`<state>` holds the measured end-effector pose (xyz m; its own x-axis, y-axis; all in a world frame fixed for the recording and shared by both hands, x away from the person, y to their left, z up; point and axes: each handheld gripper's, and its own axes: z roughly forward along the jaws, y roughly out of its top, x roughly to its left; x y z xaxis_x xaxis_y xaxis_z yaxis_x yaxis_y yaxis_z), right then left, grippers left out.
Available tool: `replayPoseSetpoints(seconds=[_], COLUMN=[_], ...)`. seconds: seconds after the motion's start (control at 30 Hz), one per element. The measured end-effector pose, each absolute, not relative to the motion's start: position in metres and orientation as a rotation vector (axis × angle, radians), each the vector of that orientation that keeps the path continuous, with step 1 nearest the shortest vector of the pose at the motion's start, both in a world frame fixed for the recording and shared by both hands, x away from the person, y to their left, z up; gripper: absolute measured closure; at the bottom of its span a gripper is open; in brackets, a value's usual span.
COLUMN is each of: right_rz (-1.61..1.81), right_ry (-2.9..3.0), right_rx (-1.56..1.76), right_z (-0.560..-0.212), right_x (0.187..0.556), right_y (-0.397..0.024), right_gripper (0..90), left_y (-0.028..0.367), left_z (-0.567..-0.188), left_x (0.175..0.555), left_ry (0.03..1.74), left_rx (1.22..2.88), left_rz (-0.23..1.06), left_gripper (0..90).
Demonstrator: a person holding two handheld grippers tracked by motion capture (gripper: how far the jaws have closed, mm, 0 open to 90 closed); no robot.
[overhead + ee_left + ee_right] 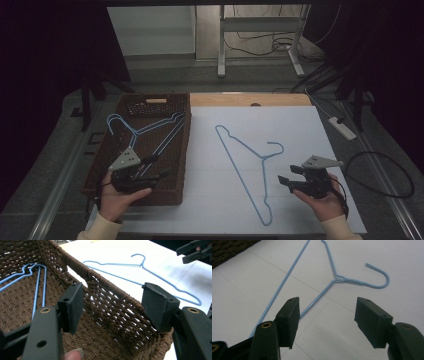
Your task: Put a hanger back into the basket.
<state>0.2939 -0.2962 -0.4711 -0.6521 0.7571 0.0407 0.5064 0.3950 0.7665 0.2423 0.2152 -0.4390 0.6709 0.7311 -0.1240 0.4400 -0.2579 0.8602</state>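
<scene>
The right gripper (325,322) has its two black, blocky jaws wide apart, with nothing between them; no pad touches anything. Just above them in the right gripper view lies a thin blue wire hanger (342,278) flat on the smooth white table (387,255), its round hook at the upper right of the frame. In the high view this hanger (252,160) is in the middle of the picture, and the right gripper (290,181) is just to the right of its lower arm, held in the right hand (322,202).

The left gripper (115,307) also has its jaws wide, empty, over the near wall of a brown woven basket (107,297). The weave is coarse, with small holes. In the high view two more blue hangers (142,131) lie inside the basket (97,150), at the left of the frame.

Around the table hanger the white surface is bare. The basket's right rim runs close beside the hanger's long straight bar.
</scene>
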Motion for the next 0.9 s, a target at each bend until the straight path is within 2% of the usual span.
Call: replayPoseSetpoints(seconds=[0.23,0.3,0.37,0.6,0.9], right_rz=[1.099,1.095,1.091,1.011,0.747], right_ry=[2.352,2.371,2.373,2.495,2.722], right_rx=[1.104,1.101,1.108,1.109,0.989], right_z=[-0.467,-0.466,-0.466,-0.470,-0.493], right_x=[0.285,0.280,0.279,0.278,0.263], right_y=[-0.290,-0.283,-0.281,-0.254,-0.207], right_gripper=[41.4,49.0,51.0,89.3,90.0], left_y=[0.215,0.215,0.214,0.211,0.210], left_z=[-0.438,-0.439,-0.440,-0.441,-0.443], left_x=[0.242,0.242,0.242,0.238,0.238], left_ry=[0.905,0.898,0.899,0.904,0.908], left_rx=[1.893,1.903,1.902,1.906,1.912], left_rz=[0.352,0.348,0.347,0.349,0.352], left_gripper=[35.7,35.6,35.7,35.7,35.6])
